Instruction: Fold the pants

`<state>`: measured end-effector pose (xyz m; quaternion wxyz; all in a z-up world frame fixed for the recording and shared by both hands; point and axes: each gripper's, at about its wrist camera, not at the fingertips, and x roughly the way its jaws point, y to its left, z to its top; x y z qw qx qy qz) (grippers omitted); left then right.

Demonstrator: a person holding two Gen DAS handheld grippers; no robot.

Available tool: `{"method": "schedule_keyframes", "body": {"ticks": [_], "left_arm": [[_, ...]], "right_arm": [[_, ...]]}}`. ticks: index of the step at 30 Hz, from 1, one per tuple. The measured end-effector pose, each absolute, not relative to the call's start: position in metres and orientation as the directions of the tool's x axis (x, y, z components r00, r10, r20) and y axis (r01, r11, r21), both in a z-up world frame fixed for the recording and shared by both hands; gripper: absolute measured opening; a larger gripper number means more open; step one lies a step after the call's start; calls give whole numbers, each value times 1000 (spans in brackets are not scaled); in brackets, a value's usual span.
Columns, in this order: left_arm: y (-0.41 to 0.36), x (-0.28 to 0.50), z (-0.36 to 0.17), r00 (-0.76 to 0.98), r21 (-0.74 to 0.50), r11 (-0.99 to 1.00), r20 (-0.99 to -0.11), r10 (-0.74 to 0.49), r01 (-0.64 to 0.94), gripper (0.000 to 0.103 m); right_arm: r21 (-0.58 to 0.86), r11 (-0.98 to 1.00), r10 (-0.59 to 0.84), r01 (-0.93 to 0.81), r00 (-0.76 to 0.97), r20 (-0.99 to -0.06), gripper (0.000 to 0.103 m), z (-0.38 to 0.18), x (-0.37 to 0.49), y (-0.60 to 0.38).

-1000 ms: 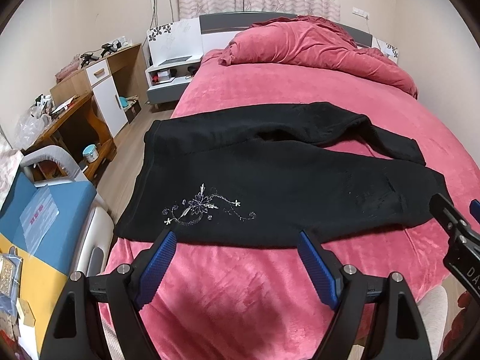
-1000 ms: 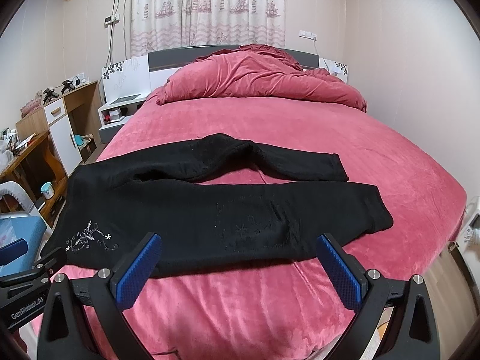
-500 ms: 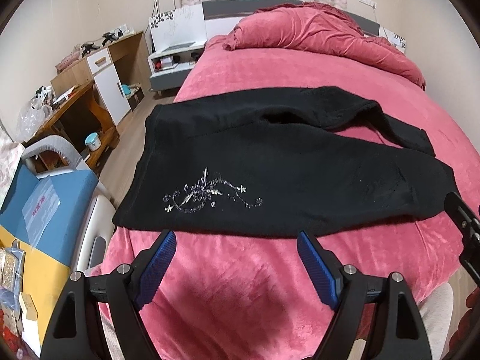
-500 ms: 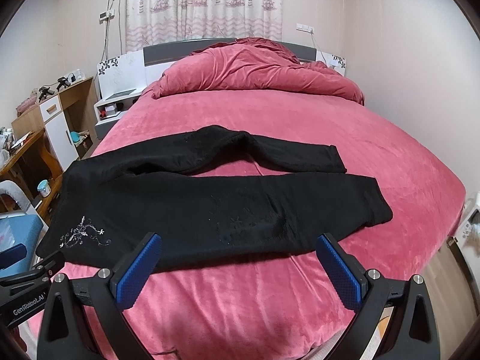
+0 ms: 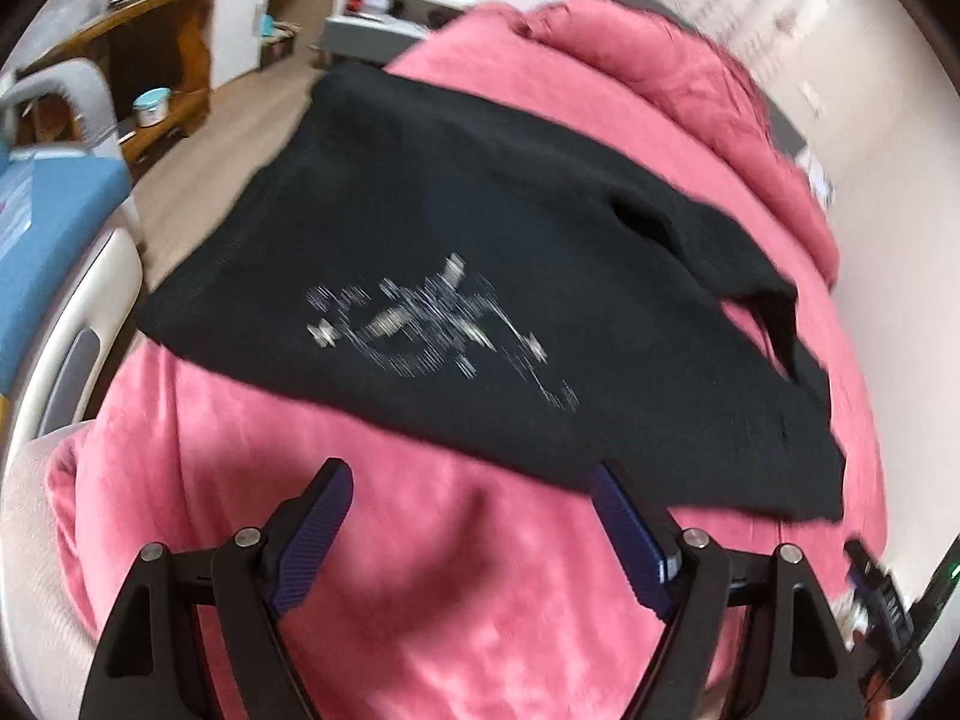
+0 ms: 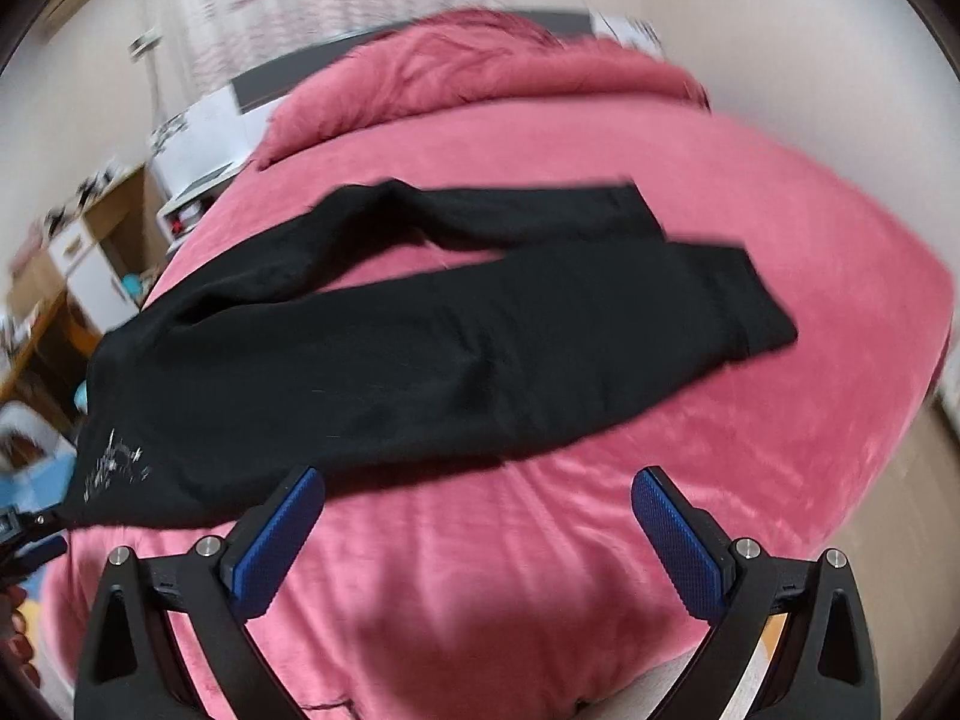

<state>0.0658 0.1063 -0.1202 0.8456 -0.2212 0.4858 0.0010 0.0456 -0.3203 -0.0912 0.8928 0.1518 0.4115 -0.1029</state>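
Black pants [image 5: 456,228] with a silver flower embroidery [image 5: 432,324] lie flat across a pink bed [image 5: 420,588]. In the right wrist view the pants [image 6: 420,348] stretch from the waist at the left to the two leg cuffs at the right. My left gripper [image 5: 471,483] is open and empty, just above the bed at the near hem of the waist end. My right gripper [image 6: 480,492] is open and empty, close over the bed in front of the near leg. Both views are motion-blurred.
A pink duvet [image 6: 480,78] is bunched at the head of the bed. A wooden desk [image 5: 150,30] and a white nightstand [image 5: 384,6] stand left of the bed. A blue and white chair [image 5: 54,228] is at the near left.
Both grippers have dropped down and forward toward the pants, and both views have tilted. The pants look larger and nearer. Both grippers stay open.
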Motion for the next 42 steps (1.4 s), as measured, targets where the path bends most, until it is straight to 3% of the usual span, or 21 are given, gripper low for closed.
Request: {"method": "schedule_keyframes", "body": {"ticks": [5,8,13,15,20,25,26,29,32,33,36,42], "left_arm": [[140,76,-135,595,-427,842,-787,-166,-330,83],[152,83,-147,614,-460,800,-775,-149,-386,82],[161,92,-170,608,-518,733,-773,-182,-440,82],[164,93,-173,637,-541,720,-750,-180,-435,82],[174,96,-172,683,-569,699,-713,-158,-432,82],[187,106,-177,701,-583,670,-701,-130,-459,79],[189,108,-178,701,-588,658,-702,-126,-470,79],[194,111,-183,701,-604,619,-703,-118,-502,69],[198,114,-186,673,-577,616,-733,-101,-536,43],[200,115,-188,660,-569,613,-744,-100,-549,34],[205,115,-187,638,-546,623,-764,-97,-560,16],[212,102,-169,680,-574,643,-725,-111,-507,7]], "right_arm": [[249,870,-64,425,599,-798,88,-116,51,-389],[275,839,-66,470,588,-806,85,-128,57,-425],[437,729,15,526,627,-779,79,-148,68,-468],[489,691,47,532,642,-765,70,-155,73,-479],[650,559,113,515,730,-674,70,-169,85,-504],[703,484,120,521,756,-643,69,-176,95,-515],[702,479,115,527,755,-645,65,-177,98,-516],[663,493,92,563,724,-683,45,-178,107,-519],[652,506,89,564,718,-690,35,-178,115,-521],[638,527,83,562,712,-697,26,-177,117,-520],[602,573,65,556,701,-710,17,-171,116,-517],[577,596,26,558,705,-709,11,-151,110,-517]]}}
